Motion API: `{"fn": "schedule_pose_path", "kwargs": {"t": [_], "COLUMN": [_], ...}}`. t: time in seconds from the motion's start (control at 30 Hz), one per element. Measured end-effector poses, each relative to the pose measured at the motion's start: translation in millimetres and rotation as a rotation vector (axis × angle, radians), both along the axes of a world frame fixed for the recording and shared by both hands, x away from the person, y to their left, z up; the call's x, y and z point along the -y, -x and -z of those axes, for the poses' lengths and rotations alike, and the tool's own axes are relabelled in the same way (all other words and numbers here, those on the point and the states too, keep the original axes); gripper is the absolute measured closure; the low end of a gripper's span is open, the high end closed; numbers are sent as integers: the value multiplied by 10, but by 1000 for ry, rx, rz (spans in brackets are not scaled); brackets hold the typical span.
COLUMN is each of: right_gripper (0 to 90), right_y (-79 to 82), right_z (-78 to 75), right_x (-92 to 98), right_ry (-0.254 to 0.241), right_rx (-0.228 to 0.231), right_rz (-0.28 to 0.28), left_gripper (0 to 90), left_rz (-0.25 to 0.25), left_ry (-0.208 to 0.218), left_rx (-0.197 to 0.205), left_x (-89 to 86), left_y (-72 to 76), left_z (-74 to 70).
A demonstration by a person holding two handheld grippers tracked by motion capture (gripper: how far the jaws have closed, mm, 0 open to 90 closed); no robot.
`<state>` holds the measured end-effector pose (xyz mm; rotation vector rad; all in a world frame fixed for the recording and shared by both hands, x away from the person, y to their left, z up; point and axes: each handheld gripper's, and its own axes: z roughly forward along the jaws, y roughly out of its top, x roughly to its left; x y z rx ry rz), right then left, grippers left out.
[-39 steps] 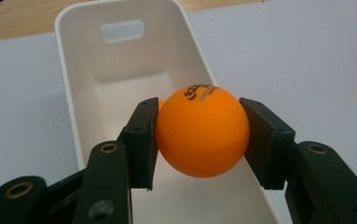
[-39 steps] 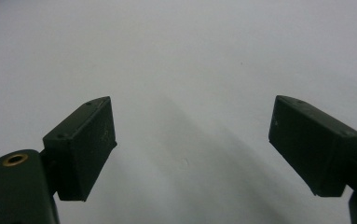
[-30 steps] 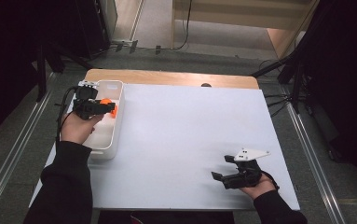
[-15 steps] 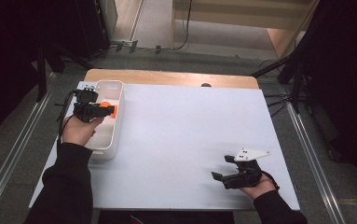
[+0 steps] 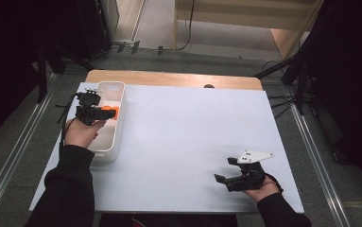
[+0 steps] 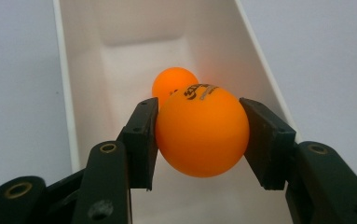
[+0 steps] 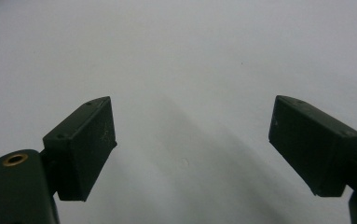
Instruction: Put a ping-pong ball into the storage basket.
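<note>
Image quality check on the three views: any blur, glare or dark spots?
High view: surroundings dark, white table evenly lit. Left gripper view: held orange ball sharp, the second ball behind it softer, warm glow on the white bin wall. Right gripper view: dim, soft shadow on the table between the jaws.

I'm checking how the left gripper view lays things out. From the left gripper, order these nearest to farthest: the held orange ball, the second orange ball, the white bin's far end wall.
1. Held orange ball, between the left gripper's jaws.
2. Second orange ball, just behind it, lower in the bin.
3. White bin's far end wall, at the top.
</note>
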<state>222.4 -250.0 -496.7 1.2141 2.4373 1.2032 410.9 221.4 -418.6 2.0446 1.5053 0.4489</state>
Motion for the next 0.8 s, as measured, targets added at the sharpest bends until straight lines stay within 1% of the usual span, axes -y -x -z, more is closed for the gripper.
{"fn": "schedule_pose_path", "kwargs": {"t": [0.23, 0.33, 0.37, 0.43, 0.5, 0.57, 0.6, 0.7, 0.73, 0.77, 0.8], "right_gripper": [132, 132, 132, 132, 132, 132, 132, 132, 132, 132, 132], "right_y": [-2, -14, -15, -19, -19, -19, -19, -18, -17, -15, -14], "right_z": [0, 2, 2, 0, -2, -1, -1, -1, 0, 0, 0], "right_x": [-3, -5, -8, -11, -12, -11, -11, -11, -12, -12, -10], "right_ry": [2, 0, -1, 1, -1, 0, 0, 0, 1, 1, 2], "right_rx": [2, 9, 3, 5, 4, 4, 4, 3, 5, 4, 6], "right_rz": [-1, -5, -7, -7, -7, -8, -7, -6, -5, -6, -7], "left_gripper": [501, 500, 495, 439, 426, 415, 403, 392, 383, 371, 365], "left_rz": [5, 7, 9, 13, 16, 28, 28, 40, 43, 43, 35], "left_ry": [7, 11, 19, 45, 50, 76, 77, 51, 47, 53, 52], "left_rx": [-3, -7, -11, -11, -13, -15, -13, 5, 1, -1, -1], "left_x": [-6, -11, -16, -22, -28, -31, -24, -8, -15, -25, -31], "left_y": [1, 2, 3, 3, 9, 12, 15, 21, 18, 12, 12], "left_z": [0, -4, -11, -17, -32, -50, -61, -88, -90, -88, -92]}}
